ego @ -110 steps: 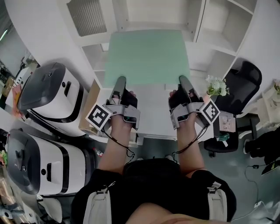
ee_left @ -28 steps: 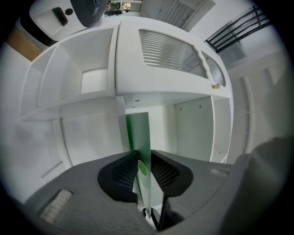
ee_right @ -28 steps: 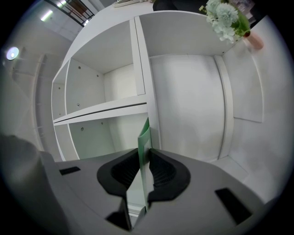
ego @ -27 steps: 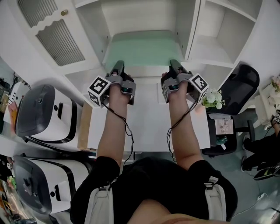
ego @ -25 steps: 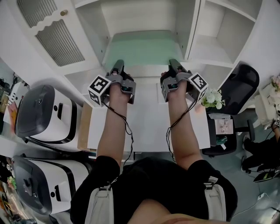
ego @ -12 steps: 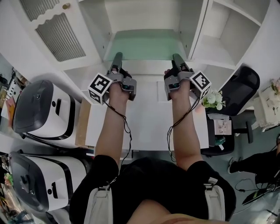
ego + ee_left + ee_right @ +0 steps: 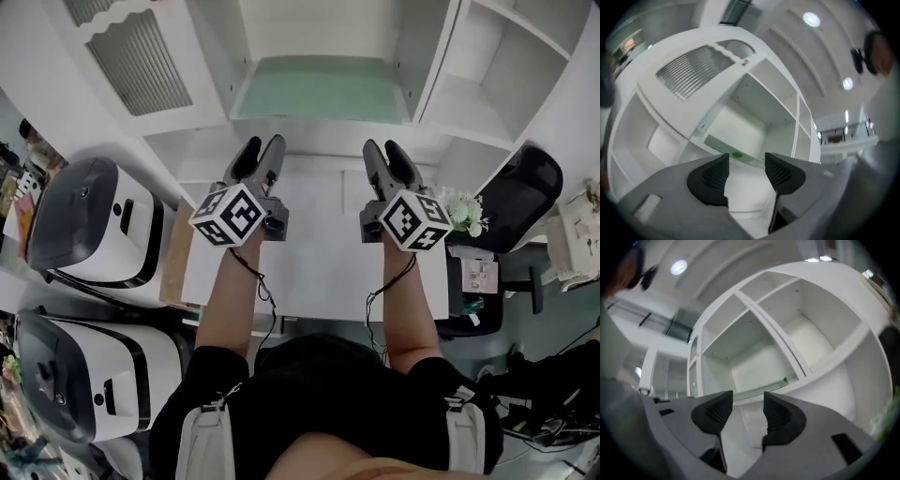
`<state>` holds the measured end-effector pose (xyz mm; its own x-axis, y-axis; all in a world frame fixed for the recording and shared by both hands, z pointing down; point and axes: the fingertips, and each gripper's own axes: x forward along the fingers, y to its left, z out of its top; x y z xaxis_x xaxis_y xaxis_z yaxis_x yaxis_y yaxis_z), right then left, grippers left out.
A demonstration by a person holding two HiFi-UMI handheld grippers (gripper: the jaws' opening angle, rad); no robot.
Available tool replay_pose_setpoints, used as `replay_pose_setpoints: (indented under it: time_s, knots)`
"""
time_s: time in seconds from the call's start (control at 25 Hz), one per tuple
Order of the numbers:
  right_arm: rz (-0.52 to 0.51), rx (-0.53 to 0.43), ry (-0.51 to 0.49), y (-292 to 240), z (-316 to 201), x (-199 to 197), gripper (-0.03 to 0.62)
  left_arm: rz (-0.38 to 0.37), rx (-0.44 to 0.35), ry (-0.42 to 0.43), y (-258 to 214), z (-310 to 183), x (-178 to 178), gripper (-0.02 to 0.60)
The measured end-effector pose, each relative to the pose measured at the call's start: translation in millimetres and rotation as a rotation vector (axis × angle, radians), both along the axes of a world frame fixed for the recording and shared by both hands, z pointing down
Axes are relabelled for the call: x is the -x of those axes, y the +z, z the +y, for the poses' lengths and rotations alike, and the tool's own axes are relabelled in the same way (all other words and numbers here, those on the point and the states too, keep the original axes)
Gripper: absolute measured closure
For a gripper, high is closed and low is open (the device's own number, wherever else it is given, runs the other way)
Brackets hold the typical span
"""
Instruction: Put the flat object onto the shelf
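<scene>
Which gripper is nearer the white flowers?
Right. In the head view the right gripper sits just left of the white flowers; the left gripper is farther left, past the right one.

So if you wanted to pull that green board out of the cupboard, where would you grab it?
Probably take the green board by its front edge, coming straight in from the front, one jaw above and one below. It lies flat and thin, and the cupboard walls close off its sides and back, so only that edge is open to reach.
</scene>
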<state>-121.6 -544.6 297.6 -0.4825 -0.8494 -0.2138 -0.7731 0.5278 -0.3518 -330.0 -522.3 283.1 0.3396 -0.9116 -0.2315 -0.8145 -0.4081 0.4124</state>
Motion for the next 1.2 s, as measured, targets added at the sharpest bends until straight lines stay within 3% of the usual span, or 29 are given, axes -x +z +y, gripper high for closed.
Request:
replay_pose_setpoints:
  time_s: [0.08,0.16,0.28,0.4,0.48,0.76,1.2]
  knots:
    - [0.242,-0.108,0.044,10,15,17,0.411,-0.226,-0.026,-0.067,16,11,-6,0.387]
    - [0.365,-0.175,0.095,23,28,27,0.476,-0.371,-0.027,-0.119,37,20,-10,0.48]
    - [0.424,-0.204,0.136,46,44,33,0.595,-0.48,-0.012,-0.159,68,37,-16,0.561]
    - [0.405,-0.192,0.126,70,57,34,0.596,-0.56,-0.007,-0.191,94,55,-20,0.566]
    - [0.398,-0.184,0.118,85,66,33,0.597,-0.568,0.002,-0.196,109,69,-22,0.566]
    - [0.4,-0.155,0.118,110,96,36,0.597,-0.488,0.057,-0.178,133,100,-19,0.566]
    - [0.392,-0.143,0.147,104,125,27,0.595,-0.502,0.038,-0.169,120,128,-25,0.566]
